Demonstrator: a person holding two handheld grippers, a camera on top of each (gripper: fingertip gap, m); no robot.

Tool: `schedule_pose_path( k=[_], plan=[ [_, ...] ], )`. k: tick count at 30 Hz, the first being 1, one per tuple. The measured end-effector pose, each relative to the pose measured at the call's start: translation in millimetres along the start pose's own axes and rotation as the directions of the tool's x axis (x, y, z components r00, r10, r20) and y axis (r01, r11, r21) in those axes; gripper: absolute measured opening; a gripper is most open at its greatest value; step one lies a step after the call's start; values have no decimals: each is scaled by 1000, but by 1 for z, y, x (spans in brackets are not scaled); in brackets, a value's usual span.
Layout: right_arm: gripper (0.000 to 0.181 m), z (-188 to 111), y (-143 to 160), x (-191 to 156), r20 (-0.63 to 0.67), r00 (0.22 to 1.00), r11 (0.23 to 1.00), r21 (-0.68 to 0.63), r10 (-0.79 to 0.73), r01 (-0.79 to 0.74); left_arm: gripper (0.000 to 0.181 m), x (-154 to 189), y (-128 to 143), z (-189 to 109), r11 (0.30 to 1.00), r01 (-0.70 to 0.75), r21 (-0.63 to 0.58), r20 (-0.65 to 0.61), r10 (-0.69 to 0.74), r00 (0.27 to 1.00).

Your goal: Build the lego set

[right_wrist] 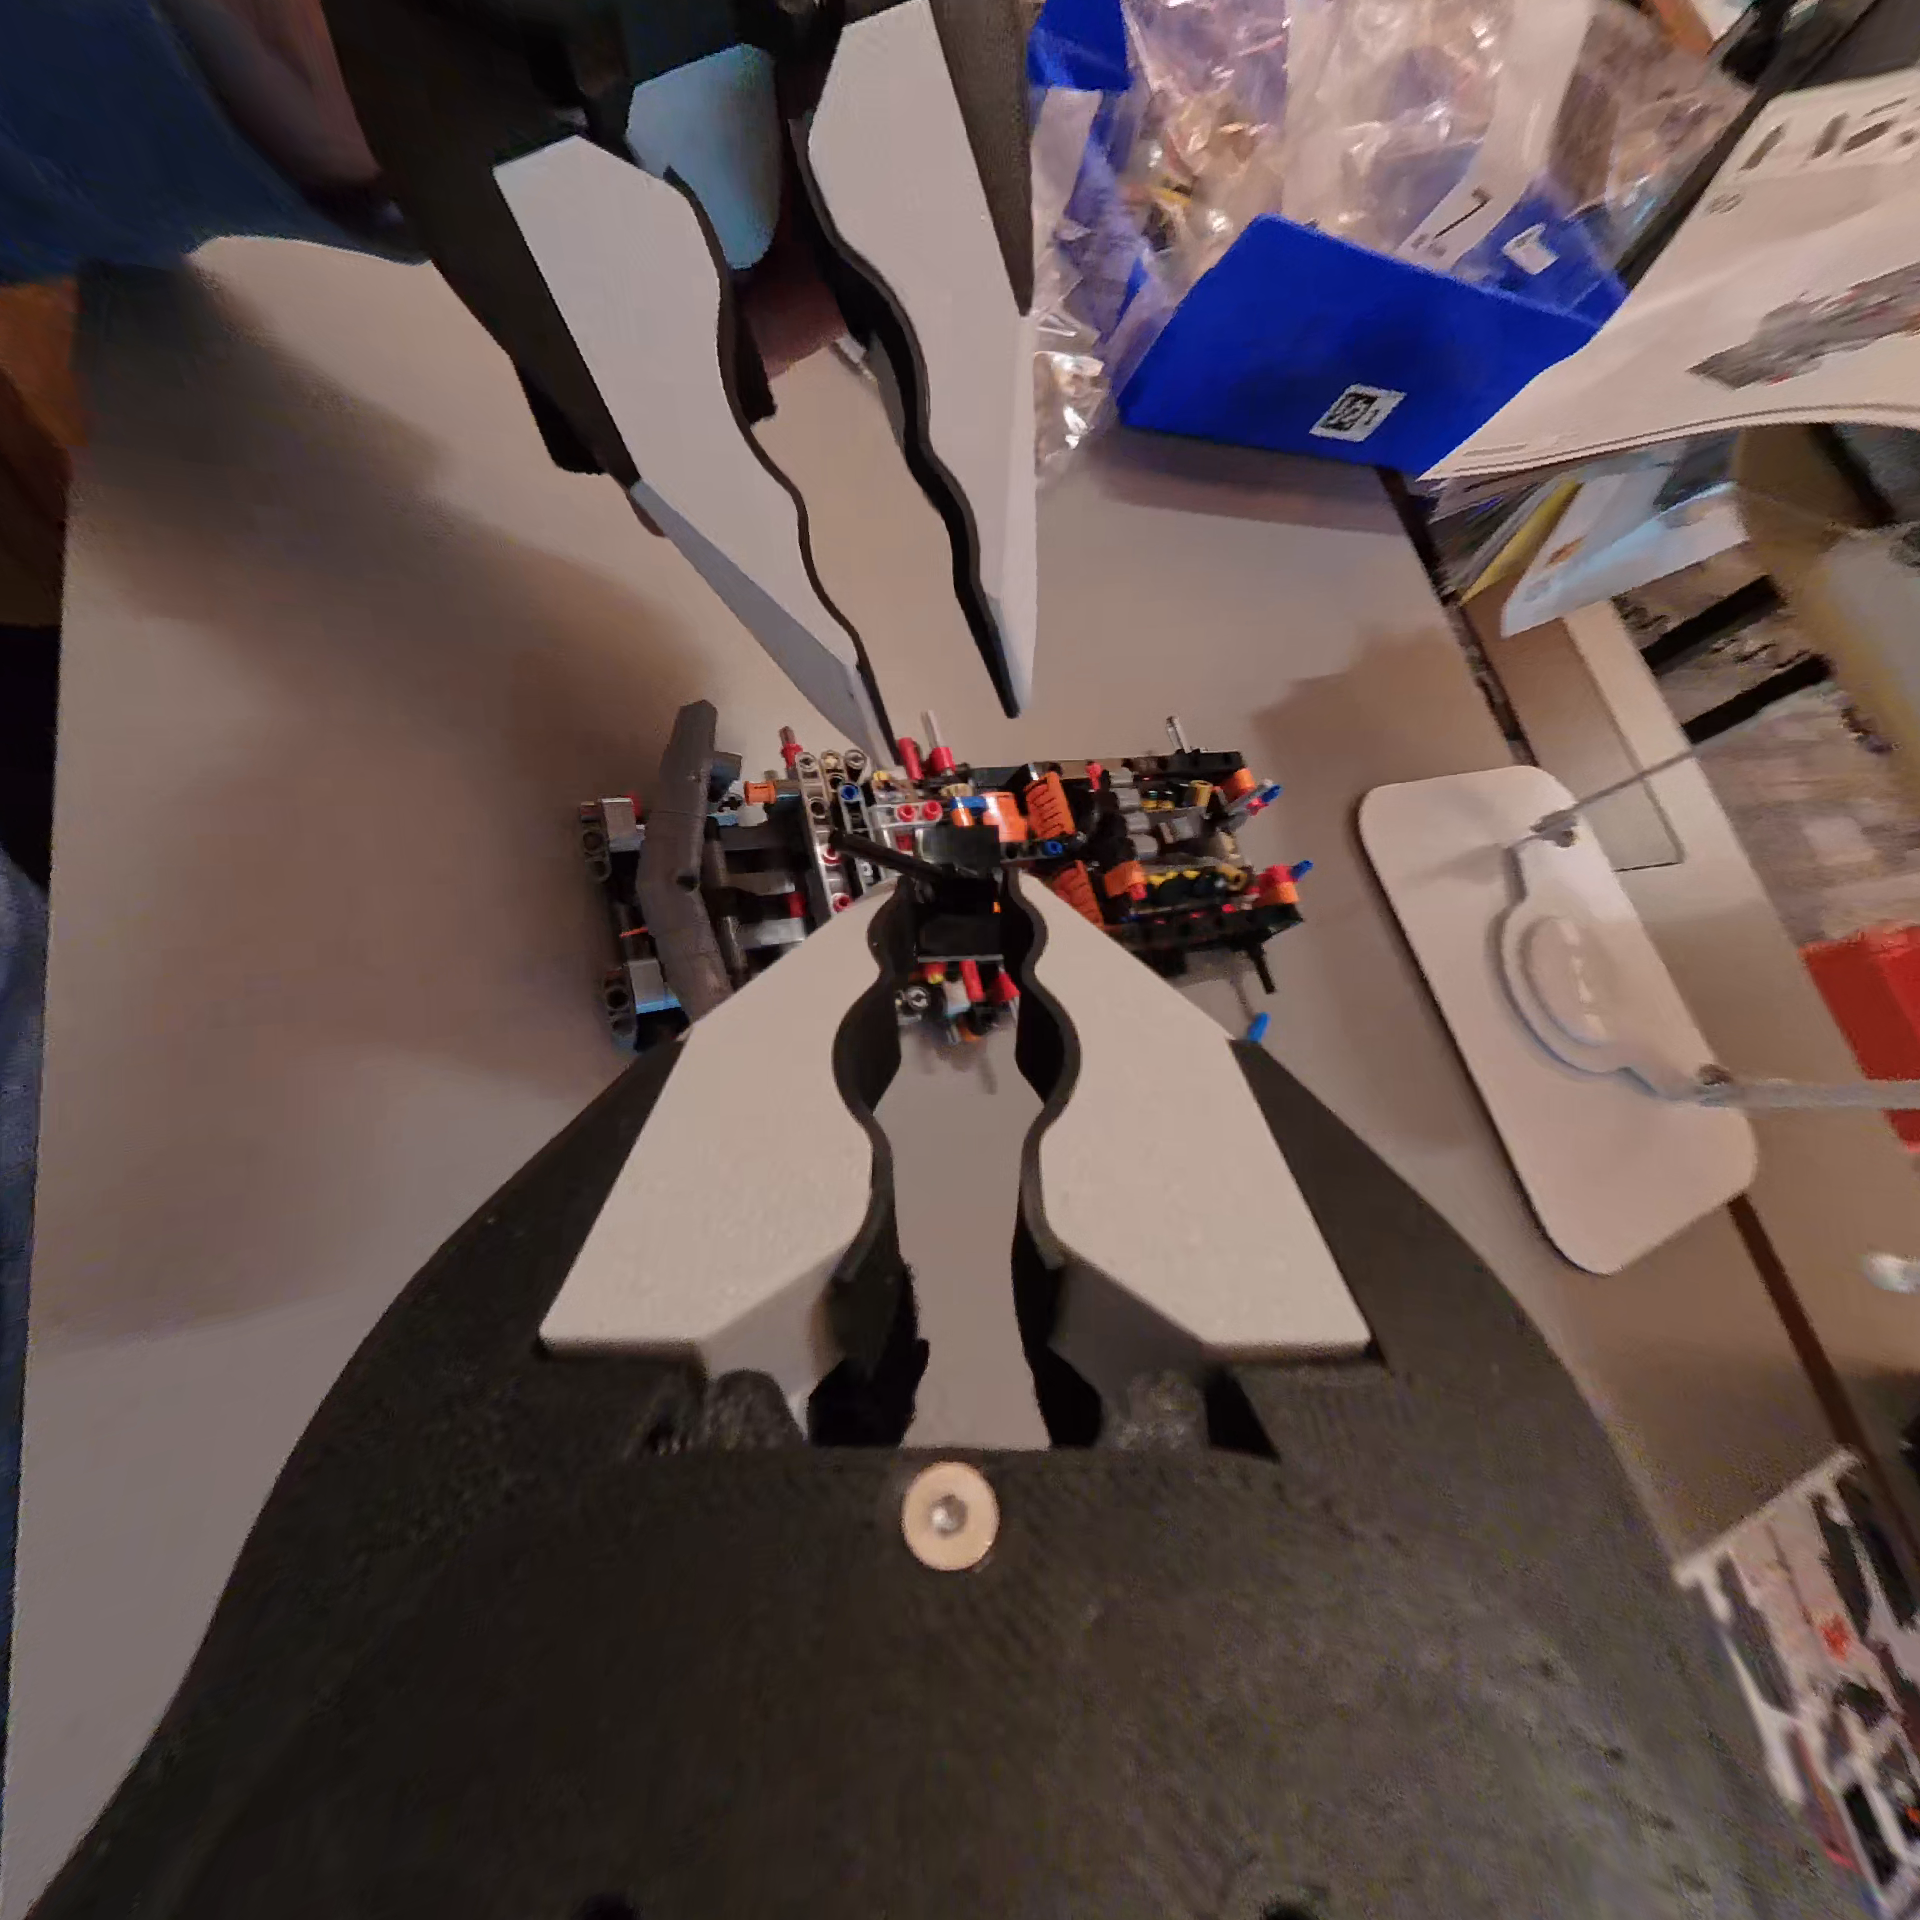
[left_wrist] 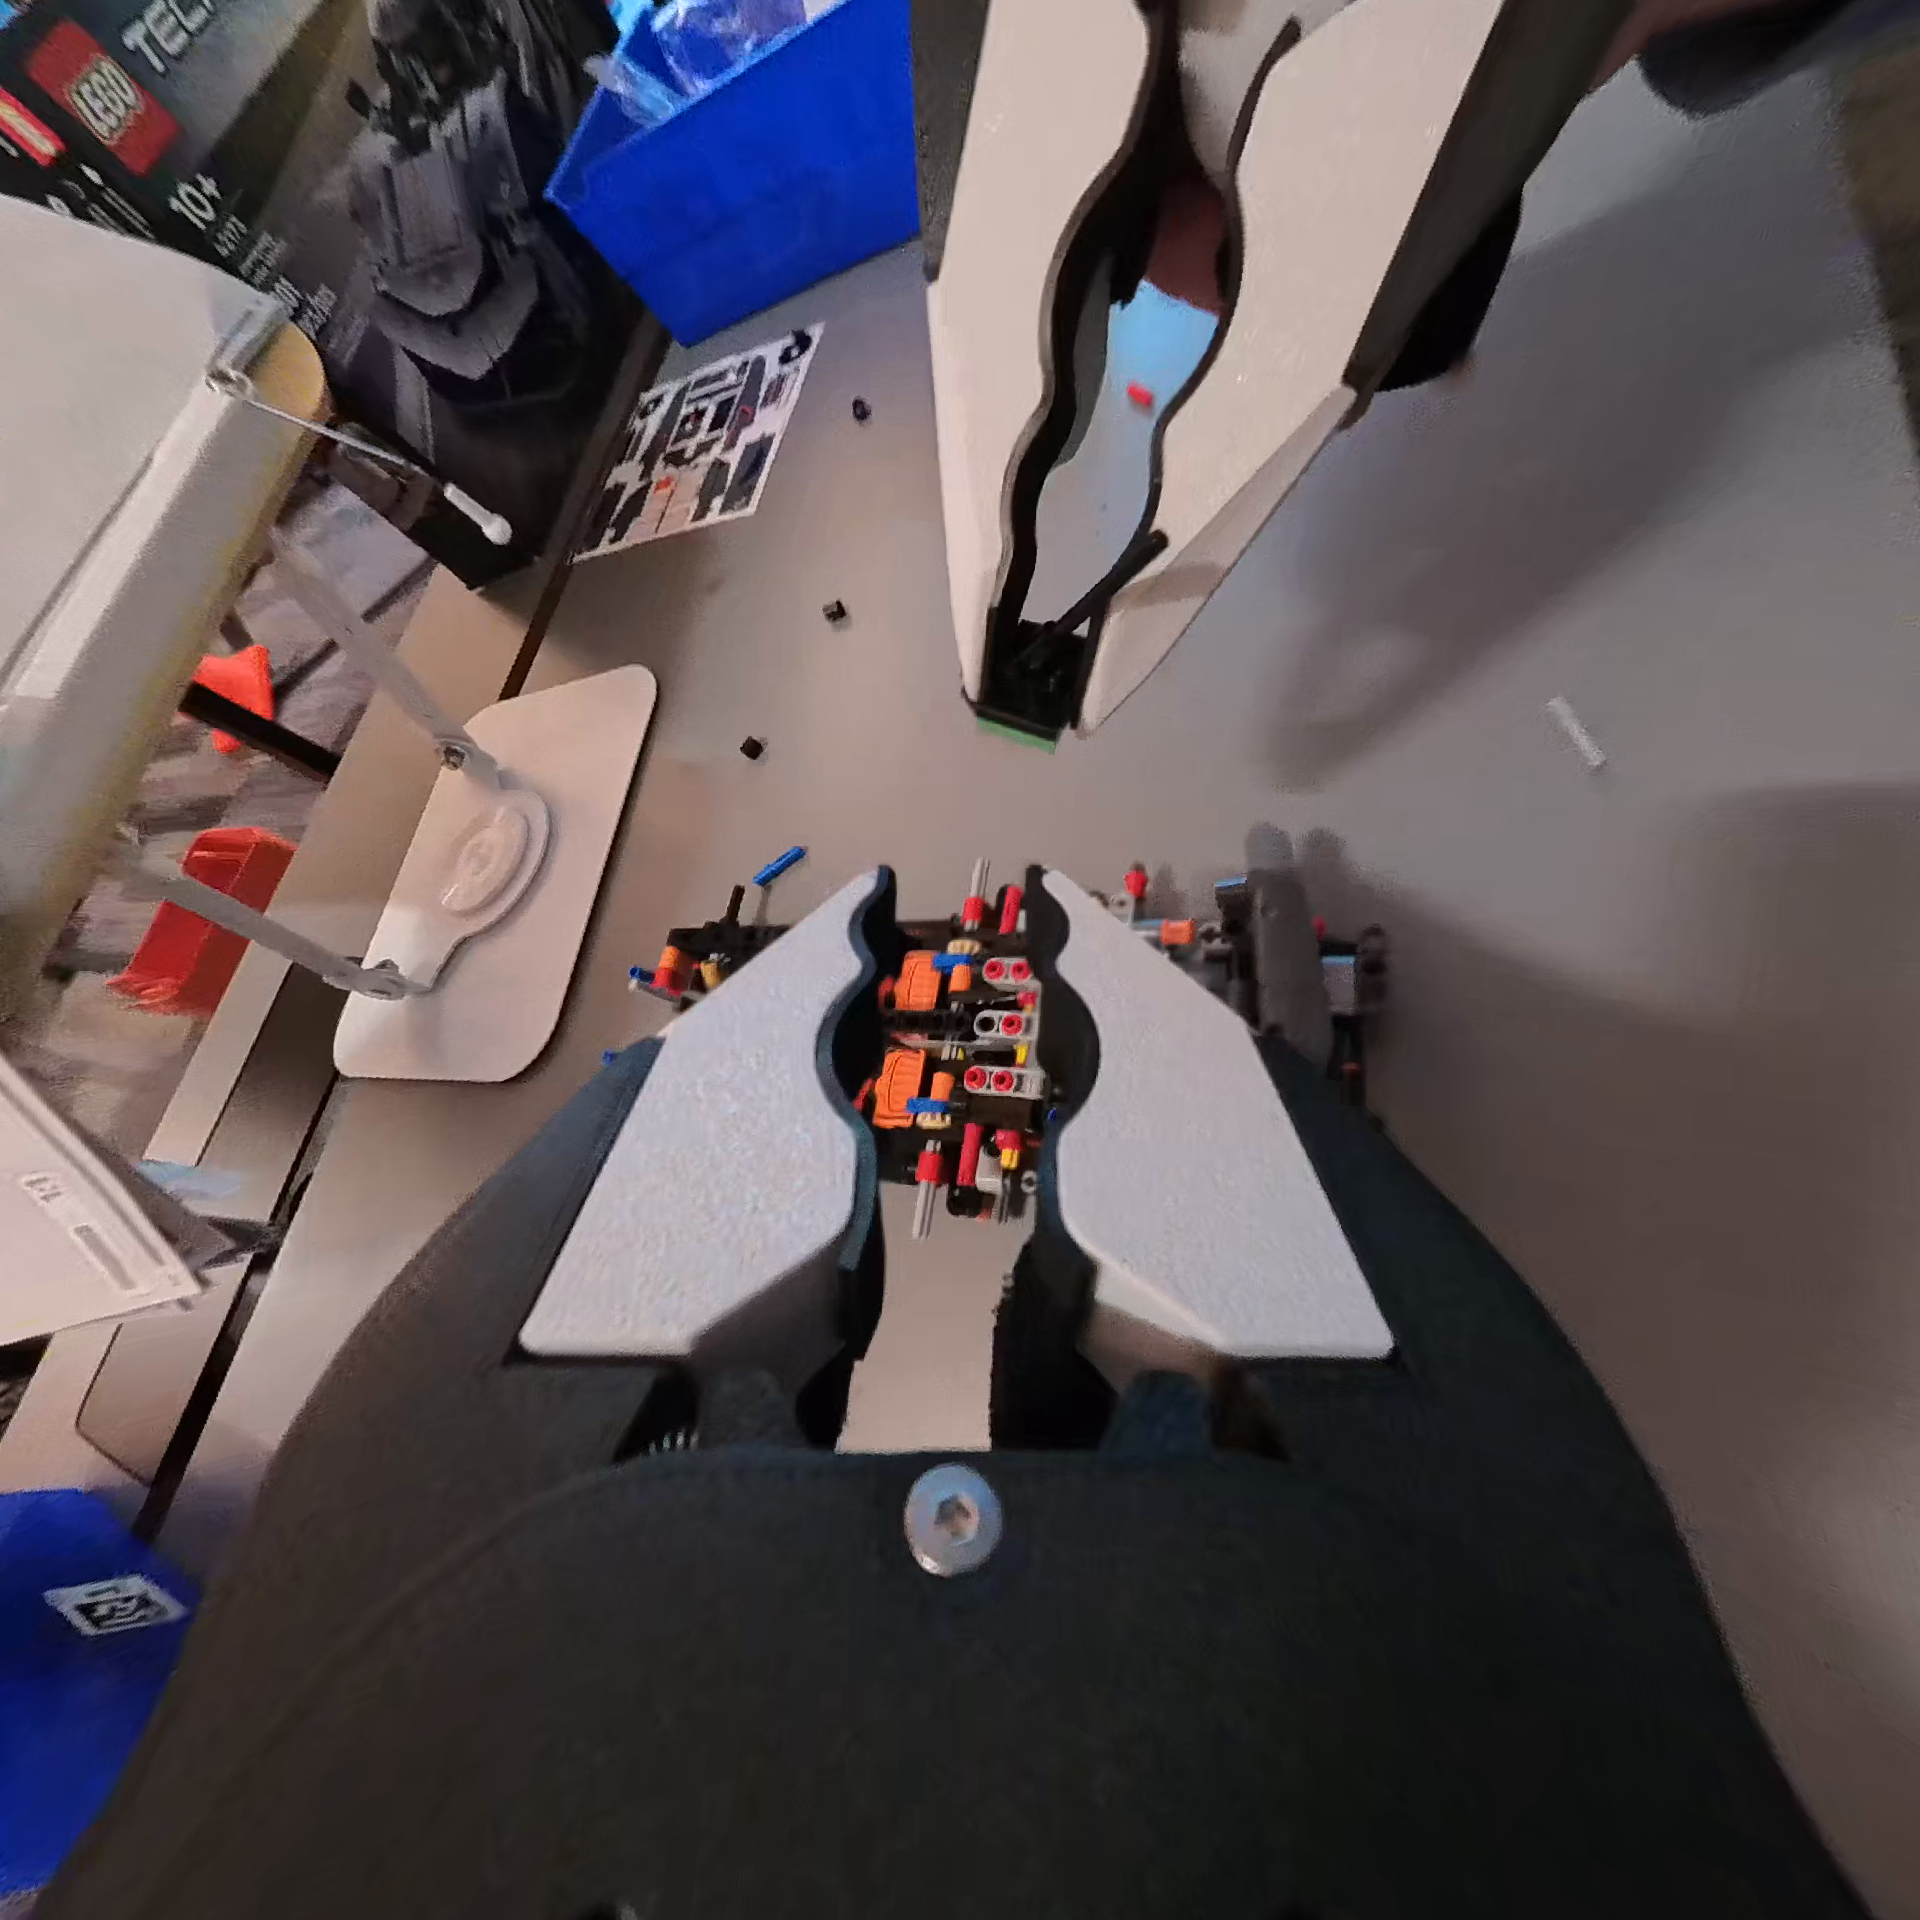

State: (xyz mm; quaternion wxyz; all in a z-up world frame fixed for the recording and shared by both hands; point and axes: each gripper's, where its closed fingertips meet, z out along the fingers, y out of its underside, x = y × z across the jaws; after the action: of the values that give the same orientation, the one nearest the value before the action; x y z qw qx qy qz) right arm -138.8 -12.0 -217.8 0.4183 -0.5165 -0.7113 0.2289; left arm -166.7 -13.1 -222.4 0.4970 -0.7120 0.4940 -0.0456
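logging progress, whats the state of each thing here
lego build: partly built, on table
left gripper: open, over lego build
right gripper: shut on black piece
black piece: held by right gripper
blue bin: open, bags inside

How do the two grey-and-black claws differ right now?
The left claw is open and holds nothing; the right claw is shut on a small black Lego piece. The left claw's tips sit at the colourful half-built Lego model, which shows between its fingers; in the left wrist view the right claw's tips are apart from the model. Both have the same pale grey wavy-edged fingers on black bodies.
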Motion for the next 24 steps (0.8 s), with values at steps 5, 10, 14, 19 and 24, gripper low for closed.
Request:
schedule_pose_path(
  k=[5,10,14,19,24],
  plan=[
    [13,28,8,-4,135,988,997,-23,73,-70,20,-6,26,5,997,-4,-74,-2,3,1000],
    [13,49,17,-5,230,965,992,-61,125,-114,18,-7,43,7,995,51,-80,-37,-54,998],
    [13,52,24,3,240,960,988,-83,144,-127,18,-8,47,10,996,60,-69,-40,-63,997],
    [13,55,29,11,238,961,988,-95,141,-121,24,-11,43,16,998,56,-36,-27,-57,998],
    [13,58,27,23,230,962,989,-63,146,-135,37,-21,42,21,997,75,-23,3,-75,997]
  ],
)
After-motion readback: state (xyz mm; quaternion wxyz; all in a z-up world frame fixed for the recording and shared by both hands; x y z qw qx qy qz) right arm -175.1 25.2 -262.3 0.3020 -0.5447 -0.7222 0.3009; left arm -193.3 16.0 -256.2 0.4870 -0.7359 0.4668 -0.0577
